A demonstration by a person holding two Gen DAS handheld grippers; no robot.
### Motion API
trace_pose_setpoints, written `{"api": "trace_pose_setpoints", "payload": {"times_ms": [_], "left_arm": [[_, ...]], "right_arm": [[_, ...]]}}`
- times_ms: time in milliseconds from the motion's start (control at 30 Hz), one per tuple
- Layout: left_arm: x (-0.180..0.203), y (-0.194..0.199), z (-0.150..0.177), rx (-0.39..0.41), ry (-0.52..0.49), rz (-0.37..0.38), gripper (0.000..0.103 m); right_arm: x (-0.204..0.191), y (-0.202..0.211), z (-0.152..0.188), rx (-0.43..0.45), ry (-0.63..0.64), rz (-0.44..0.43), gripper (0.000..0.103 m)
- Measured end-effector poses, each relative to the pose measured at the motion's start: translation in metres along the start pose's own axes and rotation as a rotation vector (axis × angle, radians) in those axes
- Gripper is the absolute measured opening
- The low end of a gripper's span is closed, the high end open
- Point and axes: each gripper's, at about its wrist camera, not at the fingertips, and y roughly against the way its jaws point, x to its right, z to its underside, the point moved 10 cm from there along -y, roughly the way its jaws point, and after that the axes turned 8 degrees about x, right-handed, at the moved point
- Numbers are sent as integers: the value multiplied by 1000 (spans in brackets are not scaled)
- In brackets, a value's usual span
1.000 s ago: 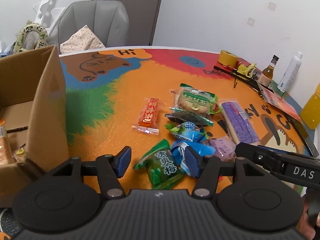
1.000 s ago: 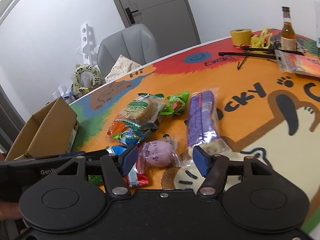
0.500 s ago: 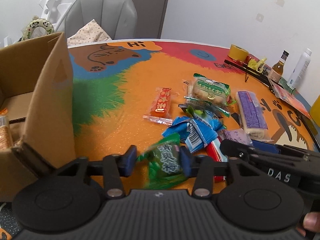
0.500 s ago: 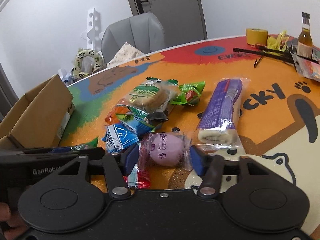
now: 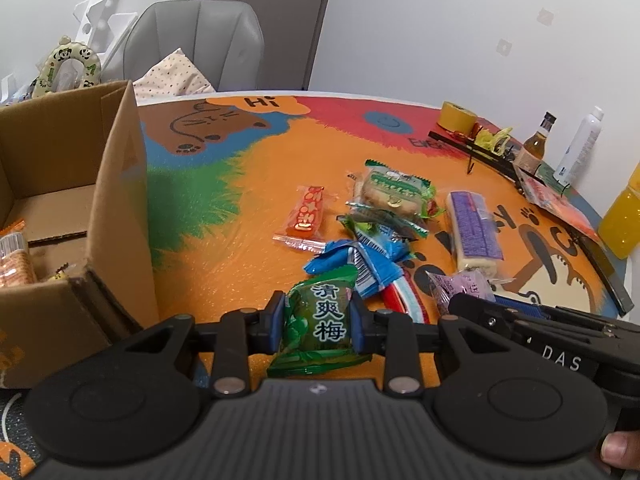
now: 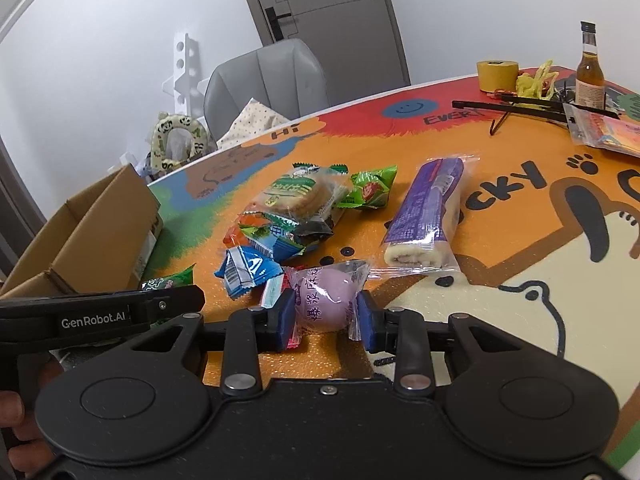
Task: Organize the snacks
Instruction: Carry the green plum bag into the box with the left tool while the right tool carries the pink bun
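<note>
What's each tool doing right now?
Left tool: closing on the green plastic plum-candy packet.
Right tool: closing on the round purple wrapped mochi.

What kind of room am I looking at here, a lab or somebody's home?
Most likely a home, perhaps a dining corner. A round table with a colourful cartoon-animal cover holds wrapped snacks, a grey padded chair with a dotted cushion stands behind it, and a grey interior door is in the white wall.

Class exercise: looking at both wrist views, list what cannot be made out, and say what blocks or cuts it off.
- Cardboard box contents: left wrist view, cut by the left edge and hidden by its wall.
- Blue packets print: right wrist view, crumpled, too small.
- Yellow bottle: left wrist view, cut by the right edge.
</note>
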Motion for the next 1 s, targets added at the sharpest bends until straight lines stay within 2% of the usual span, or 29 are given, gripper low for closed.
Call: {"api": "trace_pose_setpoints", "payload": {"times_ms": [467,1000], "left_arm": [[-7,46,-36,110,-19,15,31],[-60,97,-63,203,23,-38,31]], "right_arm": [[-39,21,-27,83,21,-32,31],[-106,28,-47,142,83,-124,31]]}}
